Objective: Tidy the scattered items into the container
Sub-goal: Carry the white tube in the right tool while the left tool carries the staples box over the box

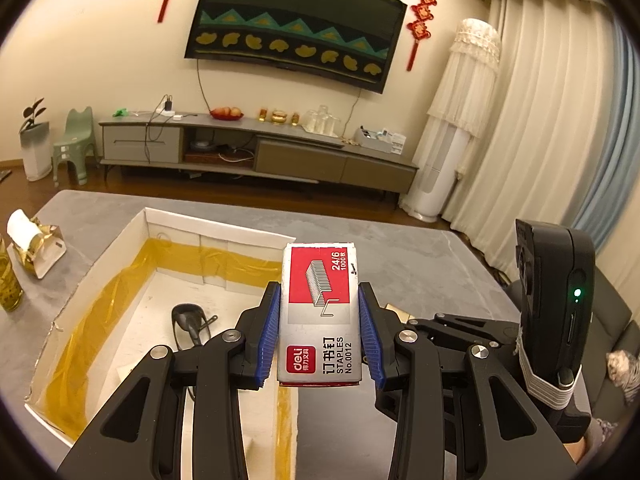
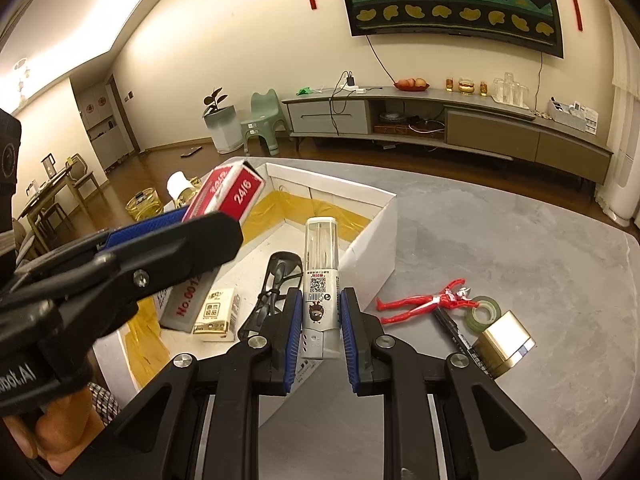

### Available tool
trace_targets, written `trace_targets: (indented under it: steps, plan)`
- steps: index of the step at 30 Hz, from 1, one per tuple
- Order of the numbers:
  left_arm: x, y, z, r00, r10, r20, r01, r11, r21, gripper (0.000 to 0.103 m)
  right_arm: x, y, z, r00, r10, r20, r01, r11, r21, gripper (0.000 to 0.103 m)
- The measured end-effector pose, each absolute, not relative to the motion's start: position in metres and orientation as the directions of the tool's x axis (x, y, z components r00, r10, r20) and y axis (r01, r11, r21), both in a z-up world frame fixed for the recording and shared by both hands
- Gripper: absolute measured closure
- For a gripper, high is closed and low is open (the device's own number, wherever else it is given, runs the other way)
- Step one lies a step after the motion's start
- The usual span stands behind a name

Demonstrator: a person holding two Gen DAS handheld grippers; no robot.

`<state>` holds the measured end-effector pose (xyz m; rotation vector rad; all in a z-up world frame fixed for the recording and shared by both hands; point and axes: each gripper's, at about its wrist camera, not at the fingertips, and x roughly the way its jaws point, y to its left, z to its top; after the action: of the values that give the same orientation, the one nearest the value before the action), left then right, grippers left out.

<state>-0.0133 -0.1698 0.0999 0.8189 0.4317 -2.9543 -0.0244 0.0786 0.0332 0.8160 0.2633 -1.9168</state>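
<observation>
Grey surface carries white open box; to its right red figure, black marker, tape roll, gold box; far left, tissue pack.

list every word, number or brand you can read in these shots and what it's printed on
"24/6", "1000", "deli", "STAPLES", "No.0012", plus Chinese characters: on the staple box clamped in the left gripper.
"bot.AI", start cut off: on the left gripper's body, right wrist view.
QR code and dark lettering, too blurred to read: clear tube in the right gripper.
Gold and white packet in the white box: print too small.
Marker: print unreadable.
</observation>
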Motion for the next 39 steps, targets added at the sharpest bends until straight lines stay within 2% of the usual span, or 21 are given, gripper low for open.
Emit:
trace_targets:
  steps: [19, 39]
  plan:
    - [0.006, -0.194, 0.106, -0.867, 0.008, -0.499, 0.149, -0.951, -0.273, 0.064, 0.002, 0.048, 0.042, -0.248, -0.723, -0.644, 0.882, -0.444, 0.158, 0.082]
    - [0.037, -0.255, 0.107, -0.867, -0.087, -0.491, 0.279, -0.901, -0.332, 0.064, 0.027, 0.024, 0.053, -0.245, -0.732, -0.635, 0.897, -0.420, 0.138, 0.082]
